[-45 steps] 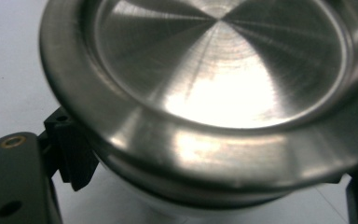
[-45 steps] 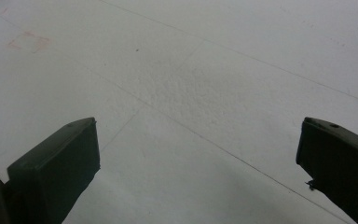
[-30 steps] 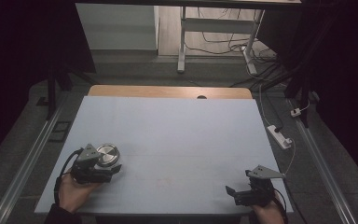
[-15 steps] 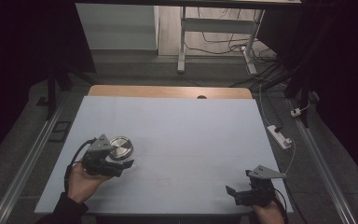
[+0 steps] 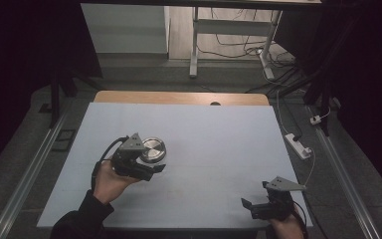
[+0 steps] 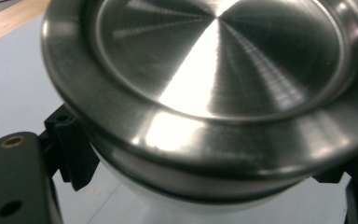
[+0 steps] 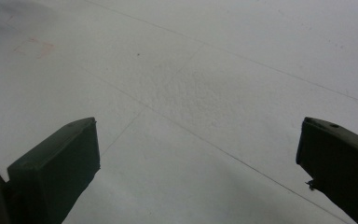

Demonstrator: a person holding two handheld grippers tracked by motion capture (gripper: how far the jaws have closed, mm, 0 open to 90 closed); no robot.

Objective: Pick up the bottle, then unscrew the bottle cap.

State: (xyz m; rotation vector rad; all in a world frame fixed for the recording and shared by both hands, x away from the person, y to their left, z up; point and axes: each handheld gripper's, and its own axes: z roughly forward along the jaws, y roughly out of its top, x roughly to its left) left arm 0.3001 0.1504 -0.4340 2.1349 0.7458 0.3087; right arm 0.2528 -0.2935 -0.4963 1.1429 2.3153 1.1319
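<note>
A round container with a brushed steel lid [image 5: 153, 148] hangs above the left half of the pale table [image 5: 219, 139]. My left gripper [image 5: 151, 159] is shut on it. In the left gripper view the lid [image 6: 214, 74] is very close, a white body [image 6: 186, 200] shows under its rim, and black fingers [image 6: 72, 149] press on the sides. My right gripper [image 5: 256, 206] rests low near the table's front right corner. Its jaws stand wide apart, and between them my right gripper [image 7: 198, 163] shows just bare table surface.
A wooden strip [image 5: 179, 97] runs along the table's far edge. A white power strip [image 5: 298, 145] with its cable lies just off the right edge. Metal rails [image 5: 35, 164] flank the table on the floor. A desk frame [image 5: 195, 45] and cables stand beyond.
My left hand has carried the steel-lidded container up and to the right, farther over the table. The right gripper has stayed where it was.
</note>
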